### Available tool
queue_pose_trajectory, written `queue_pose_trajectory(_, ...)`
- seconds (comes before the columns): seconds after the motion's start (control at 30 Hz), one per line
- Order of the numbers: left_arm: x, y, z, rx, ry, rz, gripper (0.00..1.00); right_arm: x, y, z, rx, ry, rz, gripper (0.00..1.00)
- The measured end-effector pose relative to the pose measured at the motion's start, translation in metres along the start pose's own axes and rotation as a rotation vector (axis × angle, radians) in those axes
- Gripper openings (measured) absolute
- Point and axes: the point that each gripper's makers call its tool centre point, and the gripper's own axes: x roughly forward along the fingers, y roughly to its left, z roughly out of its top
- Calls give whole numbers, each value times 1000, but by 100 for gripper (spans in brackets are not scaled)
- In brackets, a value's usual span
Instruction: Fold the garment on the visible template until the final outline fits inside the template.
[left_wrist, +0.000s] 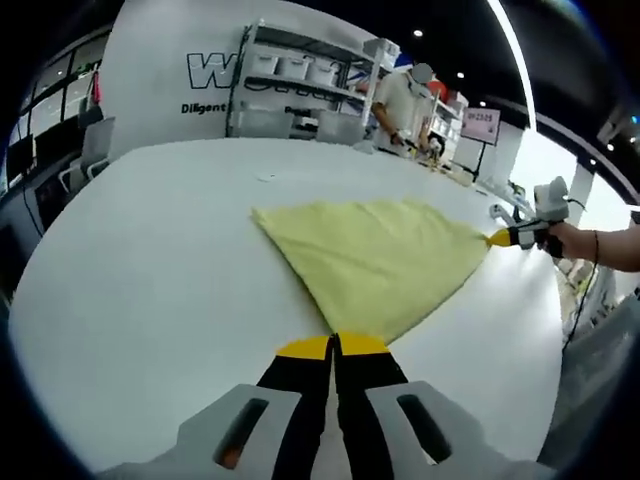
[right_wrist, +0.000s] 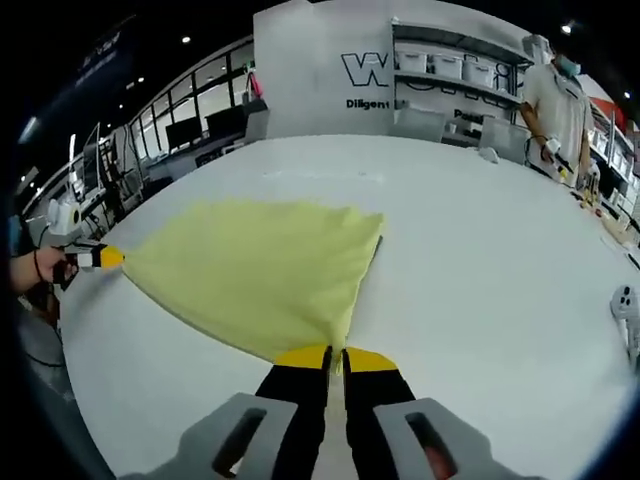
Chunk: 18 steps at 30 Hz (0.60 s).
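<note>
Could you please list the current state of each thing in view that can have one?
Yellow garment: spread over the white table, stretched taut between both grippers, one free corner lying flat.
Left gripper: shut on a garment corner.
Right gripper: shut on the opposite corner.
Person at the shelves: standing, facing away from the table.

Left claw (left_wrist: 334, 347) clamped, yellow-tipped jaws pressed together, reaching forward low over the table (left_wrist: 150, 260). Right claw (right_wrist: 335, 358) likewise closed tight, held out opposite, a hand (left_wrist: 575, 240) gripping its handle.
</note>
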Motion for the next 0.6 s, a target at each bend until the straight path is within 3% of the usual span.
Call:
queue_pose_trajectory(0.27,-18,-6,9,1,-14,24,0,-18,5,6,29,-45,-41,1)
queue_pose_trajectory(0.3,-20,-7,10,5,-16,26,0,-20,8,4,35,-39,-53,1)
queue_pose_trajectory(0.33,-24,-10,11,16,-17,32,1,-22,9,-5,50,11,-81,2)
queue_pose_trajectory(0.37,-25,-11,12,20,-17,33,1,-22,13,-10,53,34,-72,3)
queue_pose_trajectory(0.5,-34,-15,9,15,-2,49,0,-27,28,-8,78,-13,-67,3)
queue_pose_trajectory(0.6,-40,-22,5,-18,3,24,1,-28,36,-10,107,-17,-51,3)
